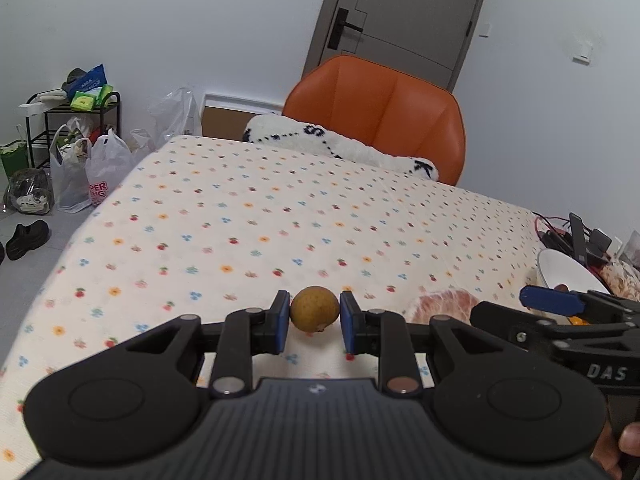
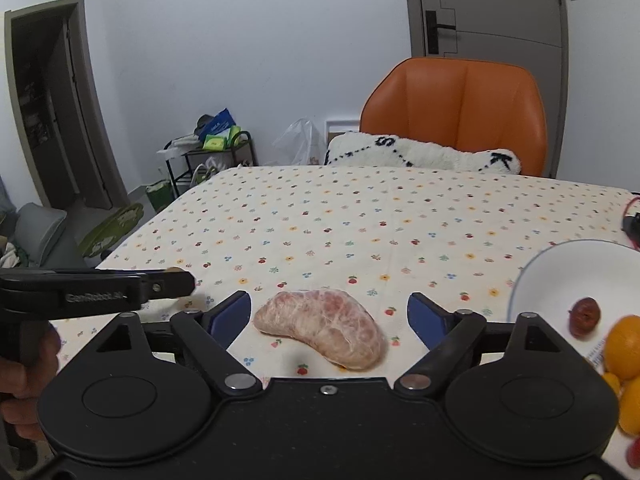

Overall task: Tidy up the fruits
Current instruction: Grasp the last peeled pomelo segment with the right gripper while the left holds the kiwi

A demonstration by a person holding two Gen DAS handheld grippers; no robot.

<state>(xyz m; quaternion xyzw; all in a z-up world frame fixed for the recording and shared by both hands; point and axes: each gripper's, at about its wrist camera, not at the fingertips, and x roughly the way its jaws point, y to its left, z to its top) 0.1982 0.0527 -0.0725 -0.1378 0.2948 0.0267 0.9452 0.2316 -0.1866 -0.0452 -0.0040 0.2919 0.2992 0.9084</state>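
In the left wrist view a small round brown fruit (image 1: 315, 311) sits between the blue pads of my left gripper (image 1: 315, 322), just over the flowered tablecloth (image 1: 240, 232). Both pads press its sides. A peeled pink pomelo segment (image 2: 320, 330) lies on the cloth between the wide-apart fingers of my open right gripper (image 2: 330, 316), touching neither pad. A white bowl (image 2: 560, 264) at the right holds a dark red fruit (image 2: 585, 316), an orange (image 2: 624, 348) and smaller orange fruits. The left gripper's finger (image 2: 168, 280) shows at the left.
An orange chair (image 2: 460, 112) with a fluffy white cushion (image 2: 420, 152) stands at the table's far edge. Cables and dark devices (image 1: 576, 236) lie behind the bowl (image 1: 560, 268). Plastic bags (image 1: 92, 176), a black rack (image 1: 76, 120) and shoes are on the floor to the left.
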